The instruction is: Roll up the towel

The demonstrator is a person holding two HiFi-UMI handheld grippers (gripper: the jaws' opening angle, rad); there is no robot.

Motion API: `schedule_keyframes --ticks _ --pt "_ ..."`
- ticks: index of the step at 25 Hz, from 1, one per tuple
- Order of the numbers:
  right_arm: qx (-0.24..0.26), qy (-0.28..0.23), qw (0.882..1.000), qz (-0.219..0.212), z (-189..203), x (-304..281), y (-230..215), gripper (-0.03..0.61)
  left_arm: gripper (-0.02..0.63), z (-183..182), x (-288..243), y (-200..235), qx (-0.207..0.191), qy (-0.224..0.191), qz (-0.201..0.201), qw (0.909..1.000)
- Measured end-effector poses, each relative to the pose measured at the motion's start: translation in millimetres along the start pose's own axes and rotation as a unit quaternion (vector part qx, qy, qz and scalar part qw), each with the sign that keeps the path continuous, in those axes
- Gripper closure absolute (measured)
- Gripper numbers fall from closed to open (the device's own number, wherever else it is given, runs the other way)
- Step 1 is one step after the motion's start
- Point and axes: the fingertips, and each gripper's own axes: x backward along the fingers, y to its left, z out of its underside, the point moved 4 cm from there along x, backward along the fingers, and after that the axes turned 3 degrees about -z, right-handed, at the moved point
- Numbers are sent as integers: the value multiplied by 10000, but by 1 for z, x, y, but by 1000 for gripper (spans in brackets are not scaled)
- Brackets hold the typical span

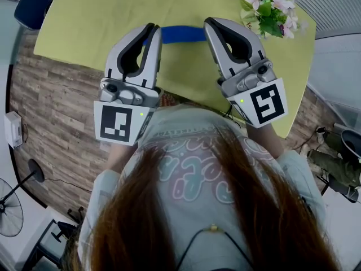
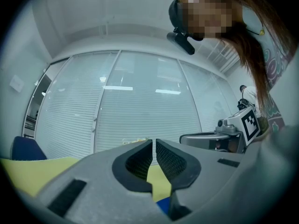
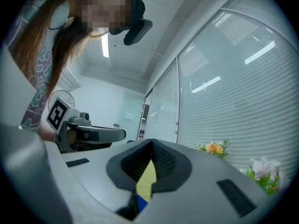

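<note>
Across the yellow-green table (image 1: 84, 21) I see the blue towel (image 1: 181, 34) lying as a long band crosswise, and both of my tools cut off its ends from the head view. The left gripper (image 1: 152, 28) hangs over its left end with the jaws drawn to a thin slit and nothing between them. The right gripper (image 1: 210, 22) covers the right end, its jaws closed tip to tip and also empty. In each gripper view only a sliver of blue shows below the pads, with table above it.

A bunch of pink and white flowers (image 1: 271, 7) stands near the table's far right corner, well apart from the towel. A blue chair (image 1: 35, 1) sits beyond the far left edge. On the wood-plank floor (image 1: 56, 112) a fan (image 1: 10, 210) stands at the left. Long hair (image 1: 186, 219) fills the bottom of the head view.
</note>
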Motion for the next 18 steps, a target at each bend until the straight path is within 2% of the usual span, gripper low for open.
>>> schedule_keyframes --ticks 10,18 --pt "10 -107 9999 -94 -7 -5 4 575 584 4 5 10 6 121 -182 9998" --pt "-22 29 9999 -158 -6 -6 6 575 585 -1 8 14 -19 12 -193 9998"
